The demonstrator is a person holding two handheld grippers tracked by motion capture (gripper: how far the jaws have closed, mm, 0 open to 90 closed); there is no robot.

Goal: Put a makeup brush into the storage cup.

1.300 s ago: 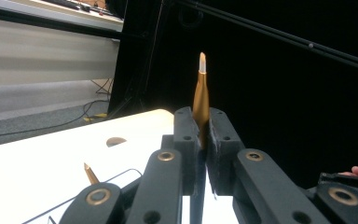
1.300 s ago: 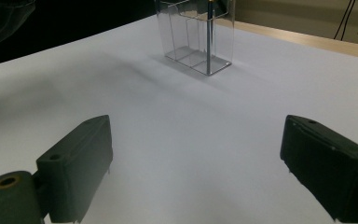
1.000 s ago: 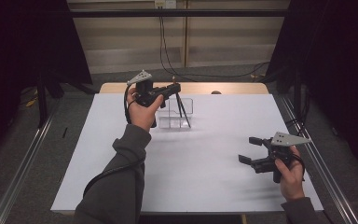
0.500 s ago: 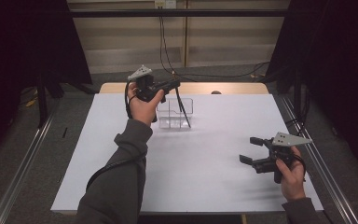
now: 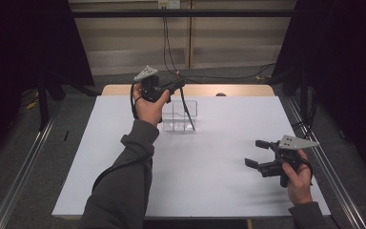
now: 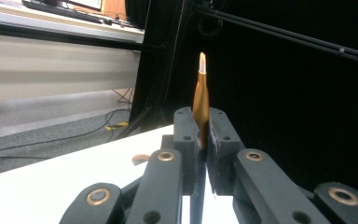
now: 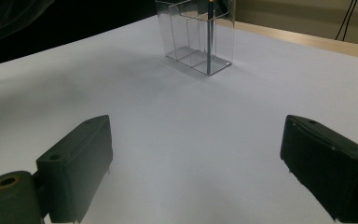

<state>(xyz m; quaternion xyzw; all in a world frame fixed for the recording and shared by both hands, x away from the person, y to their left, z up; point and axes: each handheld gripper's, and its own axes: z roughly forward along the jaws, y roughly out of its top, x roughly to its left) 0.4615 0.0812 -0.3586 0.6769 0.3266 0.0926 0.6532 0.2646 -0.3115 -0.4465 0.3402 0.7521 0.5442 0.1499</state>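
High view first: the left gripper (image 5: 175, 86) sits just above the clear organizer (image 5: 179, 116) at the far end of the table (image 5: 209, 191), jaws pinched tight on the top end of a long thin pen (image 5: 187, 109); the pen slants down from the jaws with its lower tip at the organizer's front right corner, so its long axis runs steeply, near upright; the right gripper (image 5: 256, 152) is well away from the organizer, jaws spread, nothing in them.

Left gripper view: the jaws meet around a gold pen (image 6: 201, 100) that sticks up past them.

Right gripper view: wide-open jaws point toward the organizer (image 7: 196, 37), with the pen (image 7: 209, 39) standing in its near right corner; the left hand is clearly the nearer one.
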